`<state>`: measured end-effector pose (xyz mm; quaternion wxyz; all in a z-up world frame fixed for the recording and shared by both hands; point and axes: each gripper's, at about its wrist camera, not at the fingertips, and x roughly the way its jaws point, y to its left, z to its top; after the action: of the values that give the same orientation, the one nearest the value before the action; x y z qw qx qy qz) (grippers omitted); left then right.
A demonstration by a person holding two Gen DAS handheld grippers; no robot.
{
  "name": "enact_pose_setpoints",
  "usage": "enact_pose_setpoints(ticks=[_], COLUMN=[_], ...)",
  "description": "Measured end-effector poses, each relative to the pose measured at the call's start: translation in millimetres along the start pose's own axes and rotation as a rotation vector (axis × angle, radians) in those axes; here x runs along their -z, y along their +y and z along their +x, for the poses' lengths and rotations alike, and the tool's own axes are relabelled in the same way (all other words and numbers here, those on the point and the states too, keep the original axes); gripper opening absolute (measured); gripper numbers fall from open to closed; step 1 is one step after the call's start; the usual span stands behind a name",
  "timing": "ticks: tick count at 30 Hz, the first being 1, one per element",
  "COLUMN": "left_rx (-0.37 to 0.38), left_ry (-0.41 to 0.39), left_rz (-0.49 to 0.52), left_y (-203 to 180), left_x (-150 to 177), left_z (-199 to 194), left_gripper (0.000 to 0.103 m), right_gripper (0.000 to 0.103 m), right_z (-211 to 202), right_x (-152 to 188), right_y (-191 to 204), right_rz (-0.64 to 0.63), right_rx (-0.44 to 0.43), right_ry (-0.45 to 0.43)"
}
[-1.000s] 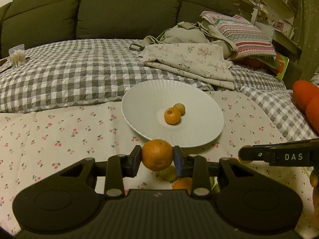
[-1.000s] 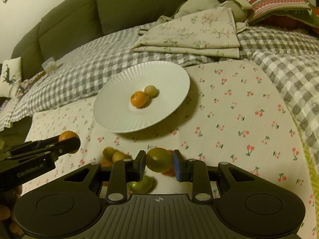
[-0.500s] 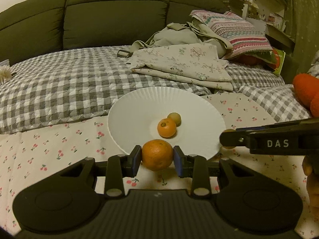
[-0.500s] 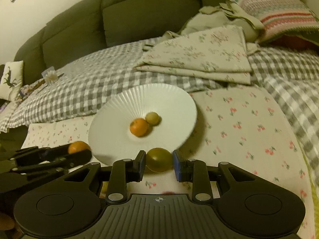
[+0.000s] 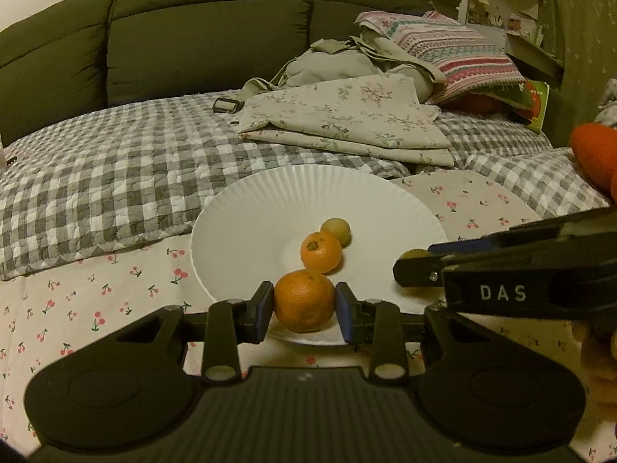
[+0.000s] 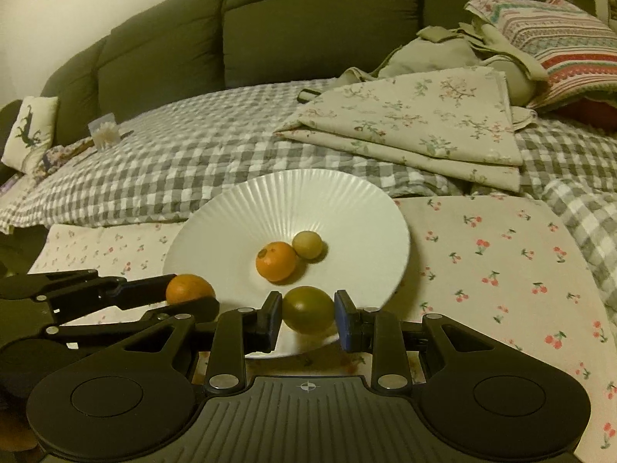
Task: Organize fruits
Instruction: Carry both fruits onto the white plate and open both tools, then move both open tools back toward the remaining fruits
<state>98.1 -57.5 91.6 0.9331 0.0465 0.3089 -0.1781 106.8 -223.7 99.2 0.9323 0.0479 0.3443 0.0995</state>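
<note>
Moved: both grippers closer in over the near rim of the white plate point(image 5: 246, 223), off the cherry-print cloth point(image 6: 501, 254).
Left gripper point(image 5: 304, 310): jaws clenched on the orange point(image 5: 304, 301).
Right gripper point(image 6: 307, 314): jaws clenched on the green fruit point(image 6: 307, 308).
On plate: small orange point(image 6: 275, 260) touching small yellow-green fruit point(image 6: 307, 244), mid-plate.

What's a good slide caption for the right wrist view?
Right gripper carries a round green fruit over the ribbed white plate, where a small orange mandarin already rests.
</note>
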Motion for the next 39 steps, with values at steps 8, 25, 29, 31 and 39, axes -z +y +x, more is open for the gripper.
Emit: enact_pose_setpoints(ticks=[8,25,29,31,39], left_rx=[0.005,-0.001,-0.008,-0.006,0.003], left_ry=[-0.003,0.007,0.020,0.032,0.115], left_rz=[-0.007,-0.143,-0.134,-0.144,-0.209], left_y=[2,20,17,16,12], left_x=[-1,-6,-3,-1,14], left_z=[3,-25,-36,-41,-59], left_gripper=[0.035,0.042,0.042,0.043,0.049], right_gripper=[0.031,0.036,0.036,0.036,0.046], right_z=[6,-21,-27,-32,-60], right_x=[1,-17,-19,-20,-14], right_y=[-1,-17,-21,-24,-25], right_rz=[0.011,0.124,0.153,0.171,0.227], right_rx=[-0.013,-0.007,-0.007,-0.010,-0.026], right_ry=[0.005,-0.022,0.014,0.023,0.060])
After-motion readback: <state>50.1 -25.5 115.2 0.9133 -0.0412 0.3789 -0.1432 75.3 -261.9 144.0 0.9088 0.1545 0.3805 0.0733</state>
